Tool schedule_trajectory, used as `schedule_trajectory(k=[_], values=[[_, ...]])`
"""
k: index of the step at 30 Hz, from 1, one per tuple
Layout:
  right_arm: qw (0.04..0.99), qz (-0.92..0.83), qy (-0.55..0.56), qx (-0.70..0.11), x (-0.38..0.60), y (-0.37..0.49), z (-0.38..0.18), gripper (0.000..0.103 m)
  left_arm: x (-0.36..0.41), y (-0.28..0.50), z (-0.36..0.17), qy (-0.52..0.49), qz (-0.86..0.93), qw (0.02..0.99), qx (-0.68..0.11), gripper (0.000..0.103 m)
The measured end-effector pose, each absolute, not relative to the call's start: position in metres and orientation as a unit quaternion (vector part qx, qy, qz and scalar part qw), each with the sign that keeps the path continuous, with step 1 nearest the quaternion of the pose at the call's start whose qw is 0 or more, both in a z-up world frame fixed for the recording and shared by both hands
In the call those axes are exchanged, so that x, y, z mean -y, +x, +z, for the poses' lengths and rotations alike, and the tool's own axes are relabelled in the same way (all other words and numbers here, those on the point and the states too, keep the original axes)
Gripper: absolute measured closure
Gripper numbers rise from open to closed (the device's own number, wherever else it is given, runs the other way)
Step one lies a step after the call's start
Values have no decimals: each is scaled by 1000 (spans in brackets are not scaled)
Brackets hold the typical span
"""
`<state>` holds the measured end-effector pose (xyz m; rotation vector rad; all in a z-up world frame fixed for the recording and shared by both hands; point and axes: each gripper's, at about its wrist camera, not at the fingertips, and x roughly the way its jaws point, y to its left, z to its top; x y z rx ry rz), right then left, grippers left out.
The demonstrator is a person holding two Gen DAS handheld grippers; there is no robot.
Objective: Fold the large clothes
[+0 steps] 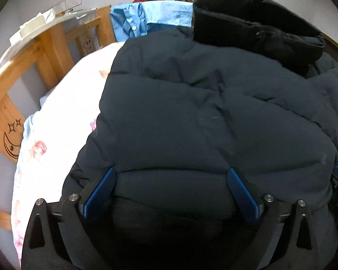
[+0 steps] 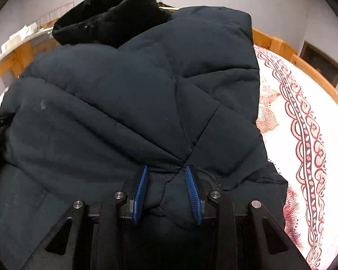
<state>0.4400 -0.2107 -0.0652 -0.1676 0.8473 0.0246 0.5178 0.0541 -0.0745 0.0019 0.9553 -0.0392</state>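
Note:
A large dark navy puffer jacket (image 1: 202, 117) lies on the bed and fills both views; in the right wrist view it (image 2: 124, 94) spreads across the middle. My left gripper (image 1: 171, 173) is open wide, its blue pads either side of the jacket's near quilted edge, which bulges between them. My right gripper (image 2: 166, 171) is partly closed, with a bunch of the jacket's fabric between its blue pads. A black garment (image 1: 254, 24) lies on the jacket's far end, also seen in the right wrist view (image 2: 110, 13).
The bed has a pale patterned sheet (image 1: 56, 117) on the left and a red-and-white patterned cover (image 2: 304, 121) on the right. A wooden bed rail (image 1: 45, 45) runs behind. A blue shirt (image 1: 146, 18) lies at the far end.

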Motion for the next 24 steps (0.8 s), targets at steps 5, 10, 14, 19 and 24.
schedule_trajectory(k=[5,10,14,19,24], values=[[917,9,-82,-391,206,429,-70,69,-62,523,-88,-18,-28,886,-462,1],[922,46,-30,-384,228,406,-54,53,-80,515,-73,-56,-38,896,-438,1],[914,82,20,-397,238,407,-19,25,-103,529,-40,-112,-78,894,-426,1],[909,115,60,-396,250,441,39,22,-115,582,-3,-177,-116,861,-463,1],[892,138,172,-395,265,510,84,22,-133,657,26,-280,-117,821,-484,1]])
